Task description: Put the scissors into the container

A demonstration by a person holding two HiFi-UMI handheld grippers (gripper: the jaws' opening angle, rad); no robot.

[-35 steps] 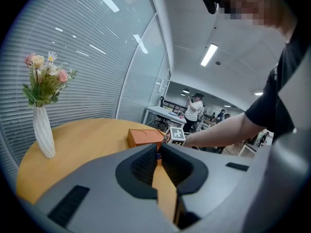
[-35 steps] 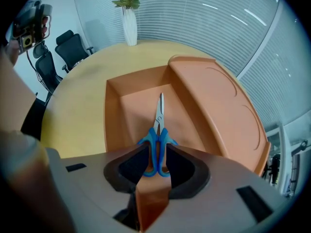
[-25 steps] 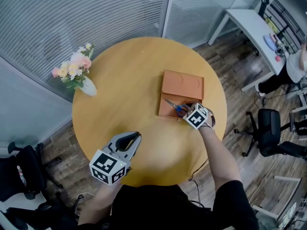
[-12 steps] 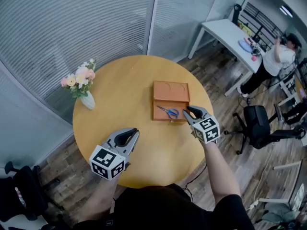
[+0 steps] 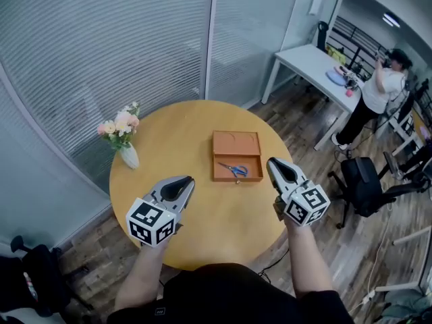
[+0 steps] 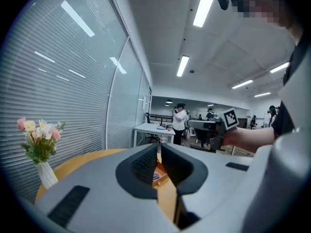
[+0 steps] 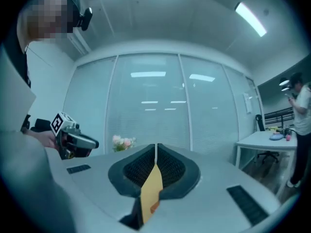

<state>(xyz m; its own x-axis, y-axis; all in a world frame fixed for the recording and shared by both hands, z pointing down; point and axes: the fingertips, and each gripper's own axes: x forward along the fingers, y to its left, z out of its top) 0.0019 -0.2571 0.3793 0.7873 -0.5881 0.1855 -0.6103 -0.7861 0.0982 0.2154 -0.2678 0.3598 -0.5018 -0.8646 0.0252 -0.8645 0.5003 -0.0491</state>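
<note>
Sitting inside the orange container [image 5: 228,144], near its front wall: scissors [image 5: 235,171], blue handles toward the container's right side. Container lies flat on the round wooden table [image 5: 202,214]. Right gripper [image 5: 274,166] hovers just right of the container's front corner, not touching it, jaws together, nothing between them. Left gripper [image 5: 185,183] hangs over the table front-left of the container, well apart from it, jaws all but together with only a sliver showing at the tips, empty. Flower vase [image 5: 128,155] stands far left of the container, at the table edge.
</note>
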